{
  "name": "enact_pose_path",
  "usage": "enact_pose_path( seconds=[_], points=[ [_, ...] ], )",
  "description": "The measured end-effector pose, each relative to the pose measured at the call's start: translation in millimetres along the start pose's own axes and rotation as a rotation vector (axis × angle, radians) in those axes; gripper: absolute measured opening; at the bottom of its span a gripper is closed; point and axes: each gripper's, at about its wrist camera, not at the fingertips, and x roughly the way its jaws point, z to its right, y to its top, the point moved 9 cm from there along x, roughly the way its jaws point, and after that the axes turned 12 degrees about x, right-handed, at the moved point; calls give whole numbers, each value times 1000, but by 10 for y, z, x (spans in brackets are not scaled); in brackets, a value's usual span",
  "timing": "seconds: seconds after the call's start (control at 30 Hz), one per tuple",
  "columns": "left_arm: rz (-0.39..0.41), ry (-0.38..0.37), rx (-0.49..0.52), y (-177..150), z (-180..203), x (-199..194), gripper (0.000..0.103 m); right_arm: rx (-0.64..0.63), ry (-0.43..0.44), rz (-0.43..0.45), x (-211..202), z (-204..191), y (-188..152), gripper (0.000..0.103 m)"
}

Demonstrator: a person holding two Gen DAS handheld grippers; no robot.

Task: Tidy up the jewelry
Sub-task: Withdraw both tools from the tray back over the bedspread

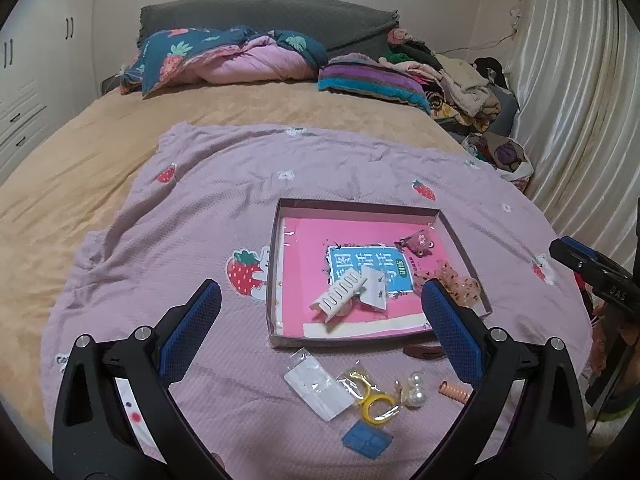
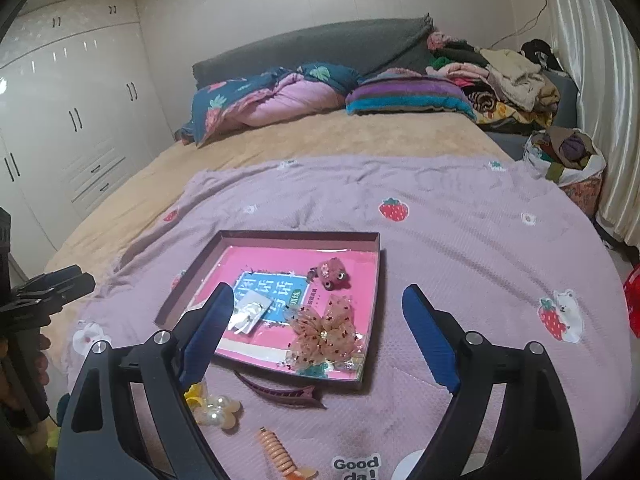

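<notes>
Both tongs wide and empty: left tongs [image 1: 322, 300], right tongs [image 2: 318, 300]. Ahead of both, shallow box [image 1: 464, 248] on the bed's lilac blanket [image 1: 200, 200], holding white comb clip [image 1: 340, 294], sheer bow [image 2: 324, 330], plush clip [image 2: 332, 274]. Just below left tongs: yellow ring [image 1: 376, 404], pearls [image 1: 414, 390], coil tie [image 1: 454, 392].

A lilac strawberry-print cloth [image 2: 460, 248] is spread under and ahead of the gripper. Beyond it, tan bedding [image 1: 120, 140], a folded quilt [image 1: 224, 60], a striped cushion [image 2: 404, 98] and a grey headboard [image 1: 264, 16] are seen. Far left, white wardrobes [image 2: 68, 112]; far right, curtain [image 1: 572, 92], clothes pile [image 2: 508, 76].
</notes>
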Motion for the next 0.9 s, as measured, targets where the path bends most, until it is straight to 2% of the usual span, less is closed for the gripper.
enact_pose_path(
  seconds=[0.4, 0.7, 0.9],
  points=[
    [37, 35, -27, -101, -154, -322, 94, -23, 13, 36, -351, -67, -84, 87],
    [34, 57, -57, -307, -299, -487, 94, -29, 14, 28, -461, -84, -241, 87],
    [34, 54, -48, -391, -266, -540, 94, -46, 15, 10, -509, -102, -400, 87]
  ],
)
